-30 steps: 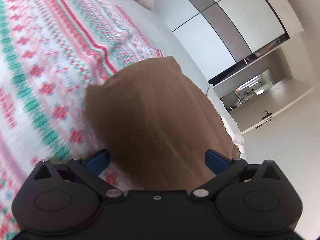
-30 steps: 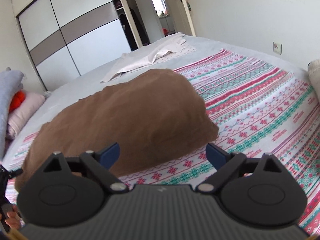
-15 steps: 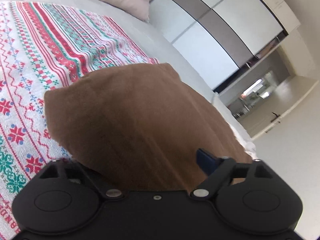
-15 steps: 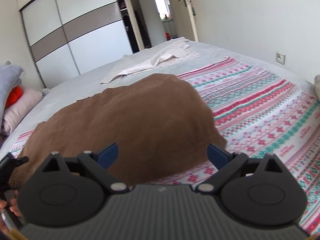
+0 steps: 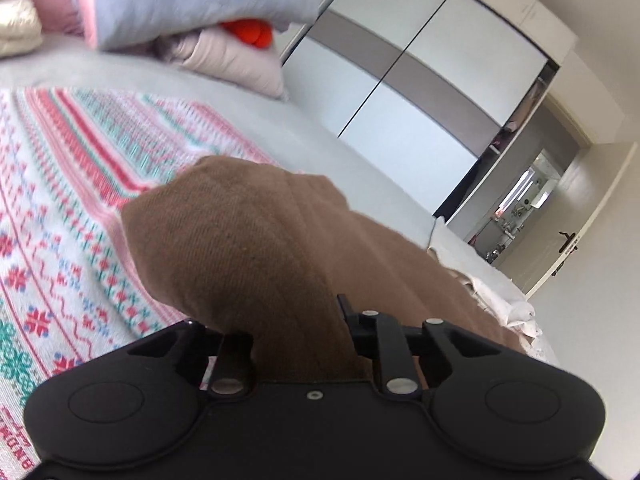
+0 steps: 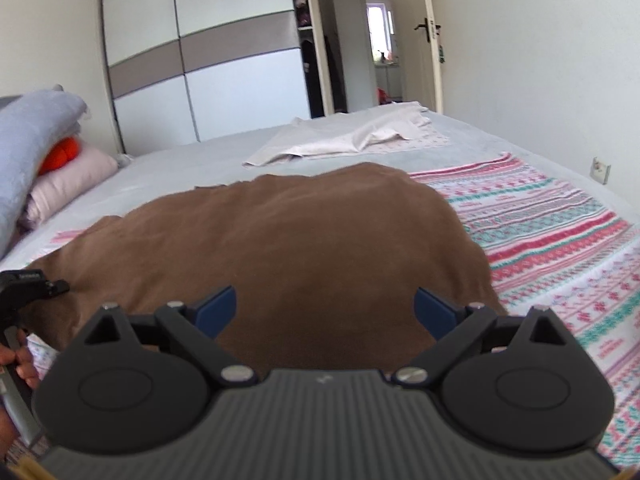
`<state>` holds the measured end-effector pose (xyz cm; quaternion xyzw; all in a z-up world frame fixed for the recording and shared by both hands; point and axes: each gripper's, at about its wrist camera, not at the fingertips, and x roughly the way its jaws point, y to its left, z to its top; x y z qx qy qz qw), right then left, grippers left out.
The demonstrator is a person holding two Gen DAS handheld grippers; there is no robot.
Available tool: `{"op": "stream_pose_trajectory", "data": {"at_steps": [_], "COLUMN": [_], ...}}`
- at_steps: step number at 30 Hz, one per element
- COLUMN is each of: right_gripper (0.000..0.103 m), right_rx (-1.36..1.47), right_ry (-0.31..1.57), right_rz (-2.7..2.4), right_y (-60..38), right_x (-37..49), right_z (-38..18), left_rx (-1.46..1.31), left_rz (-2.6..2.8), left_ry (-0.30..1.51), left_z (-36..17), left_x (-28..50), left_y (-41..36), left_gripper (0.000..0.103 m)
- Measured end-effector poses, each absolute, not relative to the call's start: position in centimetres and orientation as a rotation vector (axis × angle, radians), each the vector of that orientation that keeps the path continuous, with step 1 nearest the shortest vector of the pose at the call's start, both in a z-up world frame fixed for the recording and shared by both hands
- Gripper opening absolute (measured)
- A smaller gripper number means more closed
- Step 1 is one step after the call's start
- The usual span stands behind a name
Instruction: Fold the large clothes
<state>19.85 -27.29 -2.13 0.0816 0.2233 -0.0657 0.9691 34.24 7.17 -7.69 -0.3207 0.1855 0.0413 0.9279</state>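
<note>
Here, the large brown woven-fabric garment (image 6: 288, 240) lies spread on a bed, partly on the grey bedsheet (image 6: 192, 168) and partly over a white knitted blanket with red, pink and teal patterned bands (image 6: 560, 232). The left gripper (image 5: 296, 332) has just been closing its jaws; they now pinch a raised fold of the brown cloth, which bunches up between the black finger arms and hides the pads. The right gripper (image 6: 324, 312) holds its blue-padded fingers (image 6: 218, 310) spread wide over the near part of the garment, with nothing pressed between them. Beyond the garment lies a crumpled white cloth (image 6: 352, 136). A stack of grey and pink pillows with an orange object (image 6: 60, 152) lies at the left, before a white-and-taupe sliding wardrobe (image 6: 208, 68).
</note>
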Motion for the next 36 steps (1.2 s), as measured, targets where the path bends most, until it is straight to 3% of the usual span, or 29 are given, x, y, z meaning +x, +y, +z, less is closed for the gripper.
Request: {"op": "stream_pose_trajectory", "data": {"at_steps": [6, 22, 28, 34, 36], "right_gripper": [0.081, 0.081, 0.081, 0.082, 0.082], "right_rx": [0.229, 0.678, 0.817, 0.998, 1.043], "right_ry": [0.42, 0.43, 0.36, 0.318, 0.322], "right_rz": [-0.121, -0.231, -0.292, -0.378, -0.39], "right_y": [-26.9, -35.9, -39.5, -43.6, -44.5], "right_x": [20.5, 19.5, 17.6, 15.7, 15.4], "right_z": [-3.1, -4.6, -4.2, -5.3, -5.9], "left_rx": [-0.539, -0.154, 0.082, 0.264, 0.372], "left_rz": [0.032, -0.363, -0.604, -0.807, -0.812], "left_ry": [0.298, 0.066, 0.114, 0.277, 0.254], "left_z": [-4.8, 3.0, 0.3, -6.0, -7.9], "left_x": [34.4, 33.6, 32.7, 32.4, 31.9], "left_y": [5.8, -8.1, -15.7, -19.2, -19.7], "left_gripper": [0.019, 0.018, 0.018, 0.019, 0.02]}}
